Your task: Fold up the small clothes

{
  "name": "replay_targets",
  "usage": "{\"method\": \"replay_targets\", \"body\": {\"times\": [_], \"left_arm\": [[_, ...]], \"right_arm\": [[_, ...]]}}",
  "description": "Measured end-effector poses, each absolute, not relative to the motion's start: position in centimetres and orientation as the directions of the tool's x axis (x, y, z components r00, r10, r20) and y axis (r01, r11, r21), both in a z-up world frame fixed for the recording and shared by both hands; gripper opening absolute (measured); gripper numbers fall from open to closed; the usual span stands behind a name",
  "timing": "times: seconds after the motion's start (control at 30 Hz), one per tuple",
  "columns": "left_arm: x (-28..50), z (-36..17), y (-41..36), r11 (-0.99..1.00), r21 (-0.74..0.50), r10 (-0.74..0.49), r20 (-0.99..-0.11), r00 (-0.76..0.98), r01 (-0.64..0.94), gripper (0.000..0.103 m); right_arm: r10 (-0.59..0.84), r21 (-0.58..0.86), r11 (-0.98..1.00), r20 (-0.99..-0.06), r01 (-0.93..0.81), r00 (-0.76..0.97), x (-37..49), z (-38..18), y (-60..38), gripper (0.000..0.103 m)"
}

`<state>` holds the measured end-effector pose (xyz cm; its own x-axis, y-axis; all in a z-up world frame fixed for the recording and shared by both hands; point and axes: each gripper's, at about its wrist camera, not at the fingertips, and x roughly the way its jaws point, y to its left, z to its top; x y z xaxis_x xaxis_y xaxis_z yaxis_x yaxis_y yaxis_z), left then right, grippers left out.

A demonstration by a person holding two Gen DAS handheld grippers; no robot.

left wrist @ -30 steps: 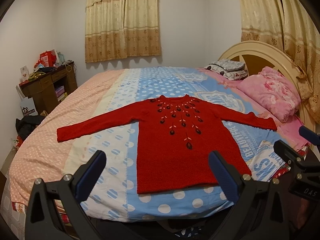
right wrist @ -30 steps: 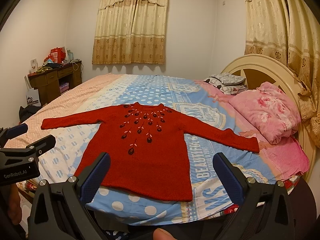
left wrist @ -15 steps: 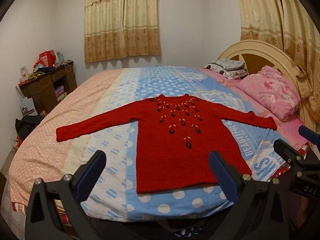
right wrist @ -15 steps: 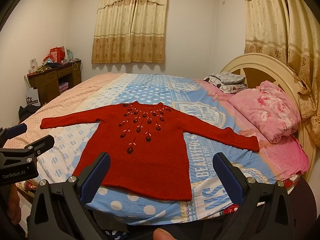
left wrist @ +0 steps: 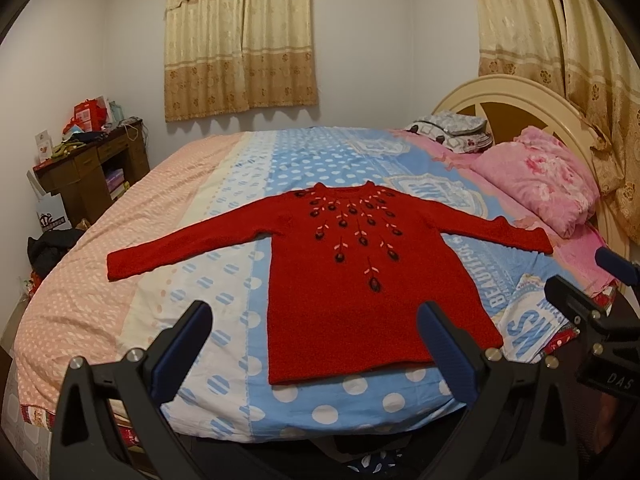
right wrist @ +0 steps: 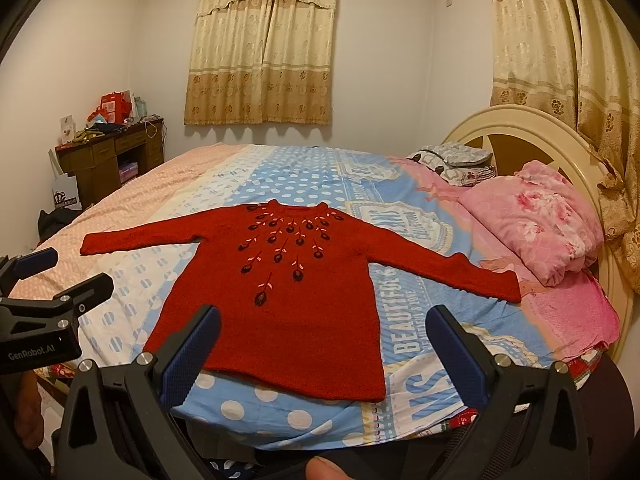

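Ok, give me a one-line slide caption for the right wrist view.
Right gripper open above the hem of a red sweater spread flat, sleeves out, on the bed.

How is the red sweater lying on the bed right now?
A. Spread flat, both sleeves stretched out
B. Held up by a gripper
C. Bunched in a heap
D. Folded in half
A: the sweater lies flat on the bed, sleeves out to both sides, with both grippers open and short of it.
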<state>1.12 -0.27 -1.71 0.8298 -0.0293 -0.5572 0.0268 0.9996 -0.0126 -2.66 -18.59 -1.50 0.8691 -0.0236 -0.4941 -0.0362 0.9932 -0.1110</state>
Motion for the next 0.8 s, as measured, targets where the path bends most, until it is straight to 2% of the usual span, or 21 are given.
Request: {"method": "replay_targets", "body": {"times": [0.8], "left_arm": [[3.1,-3.6,0.1,0.999,-0.026,-0.041,-0.604,0.796,0.032,0.103]], "right_arm": [[-0.003,-0.099,0.993,-0.532,-0.059,0.846,-0.6,-4.2,-18.5,0.102]]}}
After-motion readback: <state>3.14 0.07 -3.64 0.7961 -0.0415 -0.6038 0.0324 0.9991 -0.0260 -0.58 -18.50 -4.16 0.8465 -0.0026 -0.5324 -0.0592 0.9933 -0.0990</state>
